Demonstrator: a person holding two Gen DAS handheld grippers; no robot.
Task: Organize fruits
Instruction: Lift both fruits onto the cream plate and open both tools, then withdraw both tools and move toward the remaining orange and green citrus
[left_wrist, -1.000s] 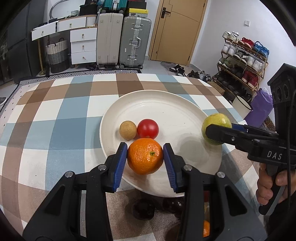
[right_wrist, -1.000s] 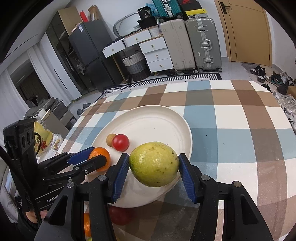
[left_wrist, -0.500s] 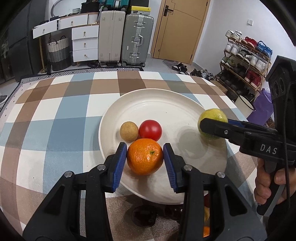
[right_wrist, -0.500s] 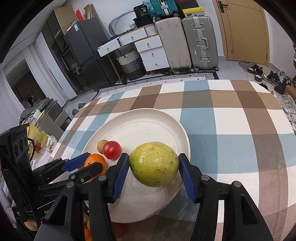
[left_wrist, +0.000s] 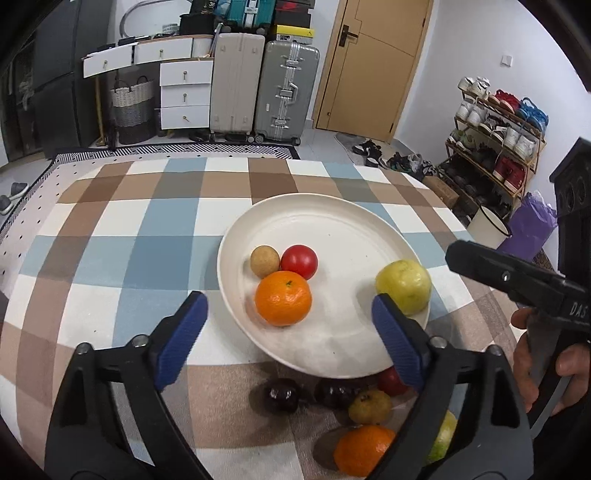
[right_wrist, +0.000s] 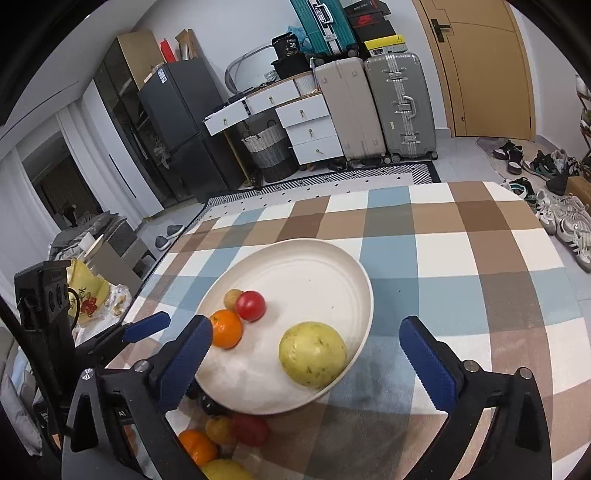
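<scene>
A white plate (left_wrist: 321, 218) (right_wrist: 314, 258) on the checked cloth holds an orange (left_wrist: 283, 302) (right_wrist: 226, 328), a red tomato (left_wrist: 299, 261) (right_wrist: 251, 305), a small brown fruit (left_wrist: 264, 261) (right_wrist: 231, 297) and a yellow-green guava (left_wrist: 403, 286) (right_wrist: 312, 353). My left gripper (left_wrist: 288, 332) is open and empty, just behind the orange. My right gripper (right_wrist: 310, 362) is open and empty, its pads either side of the guava, which rests on the plate's near rim.
Loose fruit lies on the cloth in front of the plate: dark plums (left_wrist: 282, 394), a red one (right_wrist: 251, 428), a brownish pear (left_wrist: 369, 406), another orange (left_wrist: 364, 448) (right_wrist: 197, 445) and a green fruit (left_wrist: 441, 439). The table edge is at the right (right_wrist: 554, 258).
Both grippers opened and drew back. The orange and the guava left their jaws and now rest on the plate.
</scene>
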